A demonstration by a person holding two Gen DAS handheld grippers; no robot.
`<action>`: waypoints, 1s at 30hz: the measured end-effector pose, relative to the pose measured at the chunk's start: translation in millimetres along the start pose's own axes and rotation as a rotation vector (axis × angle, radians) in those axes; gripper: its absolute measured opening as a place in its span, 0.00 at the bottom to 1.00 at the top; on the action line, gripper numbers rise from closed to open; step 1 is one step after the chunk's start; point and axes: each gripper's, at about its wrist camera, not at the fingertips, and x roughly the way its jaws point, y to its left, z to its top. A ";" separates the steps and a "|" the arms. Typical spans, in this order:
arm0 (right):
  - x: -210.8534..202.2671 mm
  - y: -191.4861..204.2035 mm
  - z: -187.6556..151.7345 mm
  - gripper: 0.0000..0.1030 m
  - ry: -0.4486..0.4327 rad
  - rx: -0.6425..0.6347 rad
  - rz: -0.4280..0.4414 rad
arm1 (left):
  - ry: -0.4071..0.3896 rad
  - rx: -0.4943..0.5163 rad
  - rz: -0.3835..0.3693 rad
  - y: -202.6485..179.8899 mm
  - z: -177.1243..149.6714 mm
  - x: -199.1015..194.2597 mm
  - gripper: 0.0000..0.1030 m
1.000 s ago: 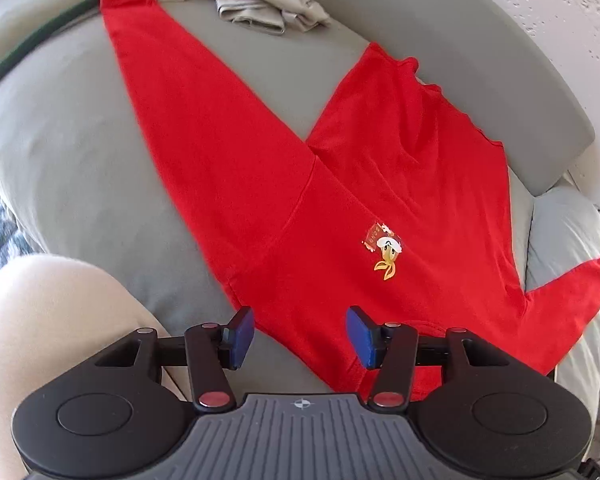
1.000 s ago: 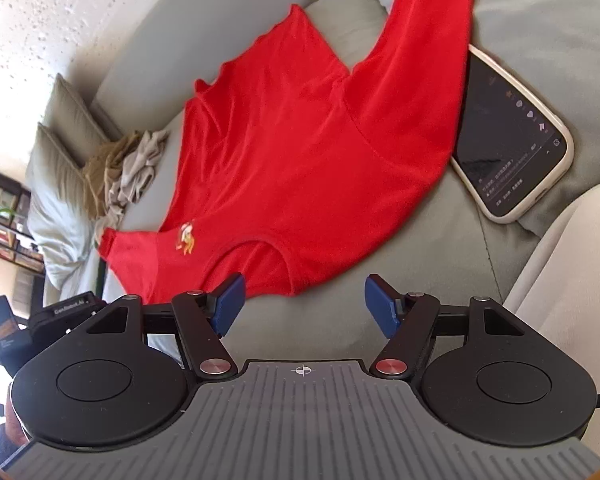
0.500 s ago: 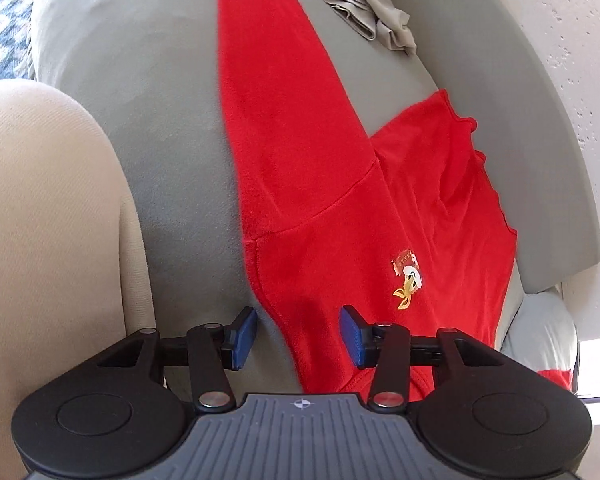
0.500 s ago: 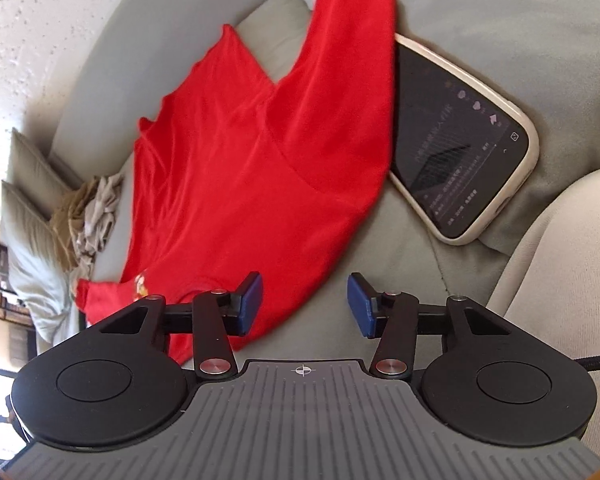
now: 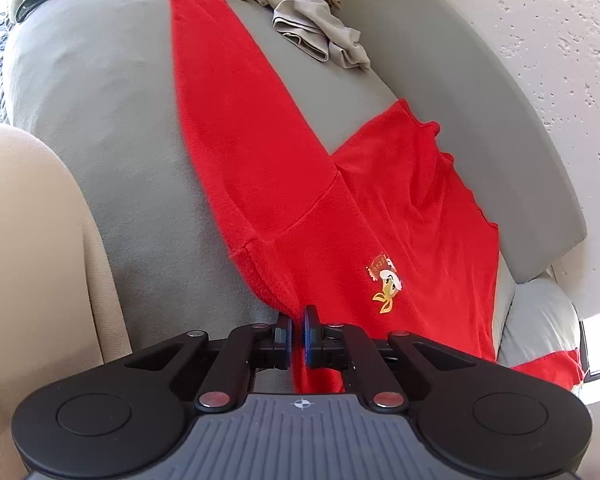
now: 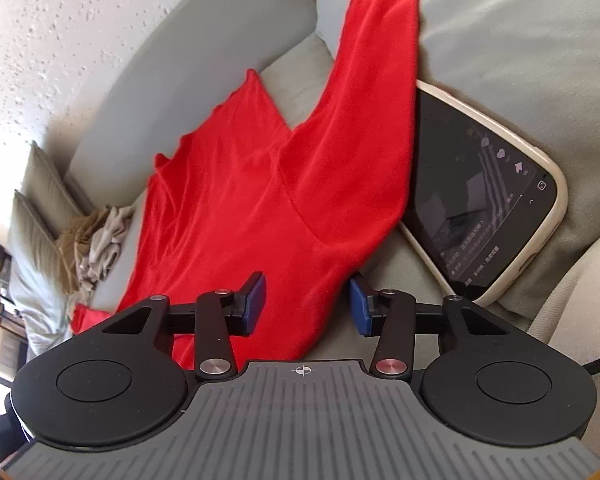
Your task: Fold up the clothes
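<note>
Where the left wrist view looks down its own fingers, the left gripper (image 5: pixel 297 330) is clamped on the near edge of a red long-sleeved shirt (image 5: pixel 340 216), a fold of red cloth pinched between the two blue pads (image 5: pixel 310 330). Ahead of the fingers the shirt lies spread on a grey sofa (image 5: pixel 100 120), one sleeve running far forward and to the left. A small cartoon emblem (image 5: pixel 385 282) sits just ahead and to the right of the fingertips. Far ahead lies a crumpled beige garment (image 5: pixel 320 28).

In the right wrist view, the right gripper (image 6: pixel 306 306) has its jaws apart and closing, with the red shirt (image 6: pixel 252 200) lying between them; the pads (image 6: pixel 358 306) do not press on it. Ahead and to the right of the fingers rests a phone in a cream case (image 6: pixel 480 208), its left edge under the sleeve. Far to the left lies the beige garment (image 6: pixel 96 248).
</note>
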 end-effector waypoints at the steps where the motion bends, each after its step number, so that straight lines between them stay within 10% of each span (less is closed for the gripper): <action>1: 0.6 1.0 0.0 0.40 0.000 -0.004 0.003 | -0.006 0.010 -0.001 -1.5 -0.8 -1.8 0.00; 4: 3.4 7.5 0.4 0.03 0.007 -0.049 -0.034 | -0.031 0.026 0.008 -3.6 -2.7 -11.7 0.00; 18: -5.4 21.7 1.5 0.02 0.068 -0.132 -0.147 | 0.061 0.045 0.087 -0.9 -14.4 -23.5 0.01; 21: -9.2 23.2 1.2 0.09 0.101 -0.141 -0.137 | 0.085 0.104 0.123 -7.3 -16.7 -21.3 0.06; 24: -22.4 34.7 -3.2 0.38 0.125 -0.206 -0.154 | 0.096 0.151 0.141 -13.4 -21.0 -31.9 0.13; 27: -40.5 48.0 -11.7 0.37 0.115 -0.282 -0.164 | 0.074 0.227 0.131 -24.0 -24.3 -43.4 0.17; 30: -52.0 61.6 -13.9 0.13 0.093 -0.353 -0.121 | 0.012 0.340 0.084 -41.4 -24.8 -51.2 0.17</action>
